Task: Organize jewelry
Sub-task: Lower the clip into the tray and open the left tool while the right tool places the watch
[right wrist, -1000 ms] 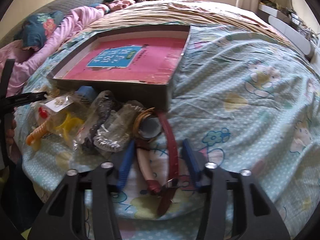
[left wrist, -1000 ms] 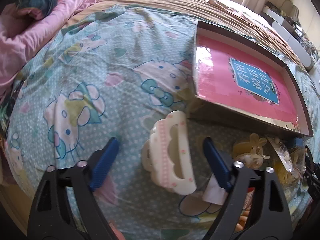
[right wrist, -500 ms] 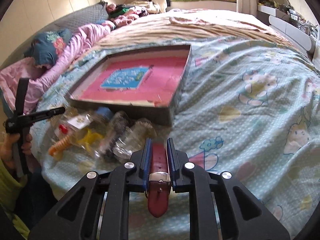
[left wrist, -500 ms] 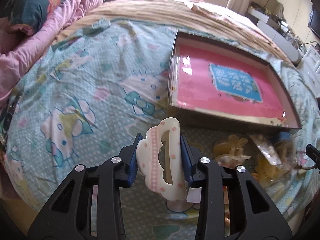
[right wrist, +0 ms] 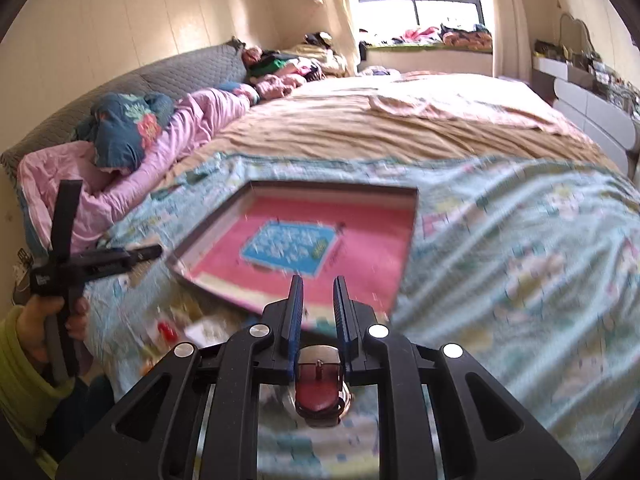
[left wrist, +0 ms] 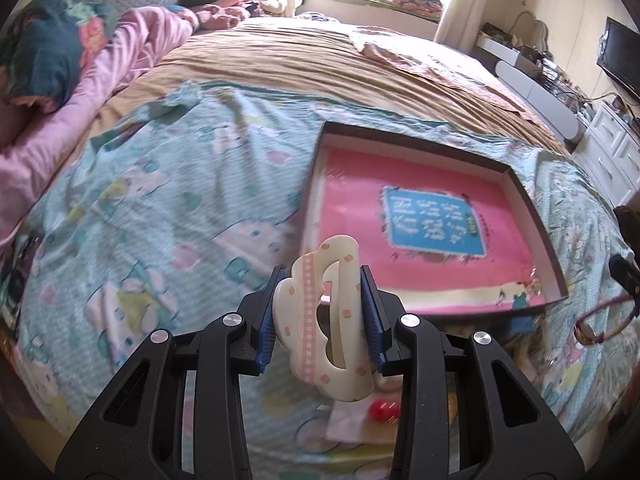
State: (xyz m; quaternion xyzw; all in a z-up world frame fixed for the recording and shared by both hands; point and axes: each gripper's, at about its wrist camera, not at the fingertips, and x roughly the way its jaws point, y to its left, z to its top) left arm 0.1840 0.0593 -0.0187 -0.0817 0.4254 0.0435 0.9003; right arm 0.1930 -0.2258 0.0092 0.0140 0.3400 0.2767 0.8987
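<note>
Left gripper [left wrist: 320, 312]: jaws clenched on the cream cloud-shaped plastic hair claw with the pink checked stripe [left wrist: 326, 320], blue pads on both flanks. Claw's long axis runs roughly upright in the left wrist frame, leaning slightly to the upper right, and it sits lifted clear of the bed.

Right gripper [right wrist: 318, 312]: jaws nearly together, gripping the dark red leather strap with a metal buckle [right wrist: 319, 390]. Strap sits low between the pads at lower centre of the right wrist frame; its loose end is out of view here.

Key relation: the shallow dark-walled cardboard box lid with a pink printed floor [left wrist: 516, 184] lies straight ahead of both jaws. Left view puts it at centre right, just past the claw tip. Right view puts it at centre, directly over the jaw tips. Judging by that, the right gripper looks slightly nearer the near wall, the left needs a small rightward carry.

Remaining trinket pile on the teal cartoon-print bedsheet [left wrist: 160, 208] sits below the box's near wall, blurred.
</note>
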